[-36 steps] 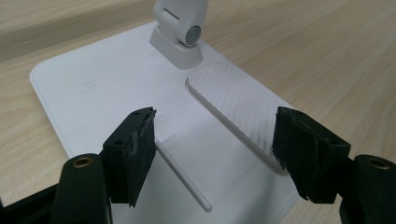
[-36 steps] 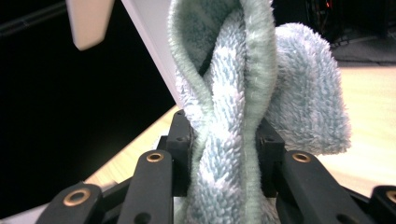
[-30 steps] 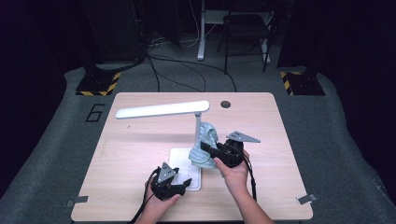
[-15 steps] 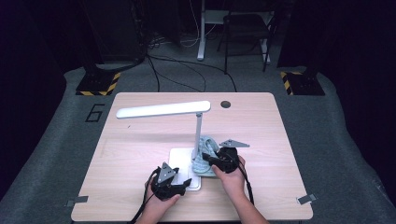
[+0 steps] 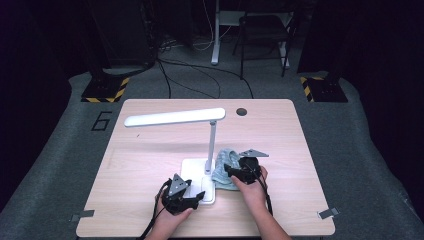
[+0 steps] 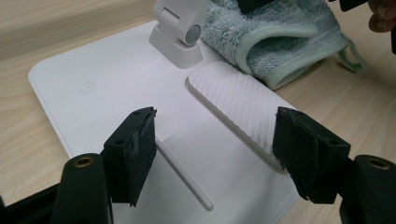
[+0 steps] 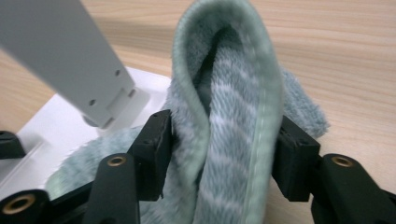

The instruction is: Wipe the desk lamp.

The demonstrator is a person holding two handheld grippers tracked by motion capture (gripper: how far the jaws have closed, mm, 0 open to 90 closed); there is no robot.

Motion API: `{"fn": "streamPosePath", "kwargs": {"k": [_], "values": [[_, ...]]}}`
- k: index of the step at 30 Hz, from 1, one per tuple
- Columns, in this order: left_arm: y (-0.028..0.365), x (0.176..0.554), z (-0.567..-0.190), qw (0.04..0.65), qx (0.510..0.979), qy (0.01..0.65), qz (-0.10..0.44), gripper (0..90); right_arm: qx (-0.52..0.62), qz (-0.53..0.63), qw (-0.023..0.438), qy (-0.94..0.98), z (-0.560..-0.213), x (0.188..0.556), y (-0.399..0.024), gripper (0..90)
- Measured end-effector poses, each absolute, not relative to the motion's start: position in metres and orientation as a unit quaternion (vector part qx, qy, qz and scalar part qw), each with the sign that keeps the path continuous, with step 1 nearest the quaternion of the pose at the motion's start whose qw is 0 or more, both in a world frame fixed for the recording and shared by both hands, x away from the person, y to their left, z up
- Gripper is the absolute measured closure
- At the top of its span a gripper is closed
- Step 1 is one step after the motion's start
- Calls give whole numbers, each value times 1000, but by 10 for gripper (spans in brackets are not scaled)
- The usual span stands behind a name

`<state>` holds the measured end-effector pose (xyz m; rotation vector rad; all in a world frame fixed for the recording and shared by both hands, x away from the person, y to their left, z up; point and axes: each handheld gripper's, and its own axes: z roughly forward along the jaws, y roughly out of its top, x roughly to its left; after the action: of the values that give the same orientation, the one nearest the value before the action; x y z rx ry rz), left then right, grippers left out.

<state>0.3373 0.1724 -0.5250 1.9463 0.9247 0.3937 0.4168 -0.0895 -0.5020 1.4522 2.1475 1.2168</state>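
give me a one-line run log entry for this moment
left gripper: jaws open over lamp base | right gripper: jaws just opening, cloth between them | cloth beside lamp post

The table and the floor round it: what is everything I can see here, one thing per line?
desk lamp: one, white, mid table, flat base at the near edge
cloth: one, pale green, fluffy, on the table against the right of the lamp base
table: one, light wood
chair: one, dark, on the floor behind
hazard blocks: two, black and yellow, at the far corners
cables: several, dark, on the grey floor
left gripper: black, open above the lamp base
right gripper: black, just opened, cloth fold between its jaws
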Motion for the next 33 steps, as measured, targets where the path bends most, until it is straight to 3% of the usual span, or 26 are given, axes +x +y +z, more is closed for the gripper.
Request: {"fn": "streamPosePath", "kwargs": {"k": [6,17,33], "values": [[173,337,-525,457,791,374,160,302,485,415,135,758,-508,418,-81,576],[172,338,-525,459,789,374,163,302,463,407,128,777,-516,415,-63,670],[172,337,-525,456,791,375,160,302,439,430,62,786,-519,385,-75,701]]}}
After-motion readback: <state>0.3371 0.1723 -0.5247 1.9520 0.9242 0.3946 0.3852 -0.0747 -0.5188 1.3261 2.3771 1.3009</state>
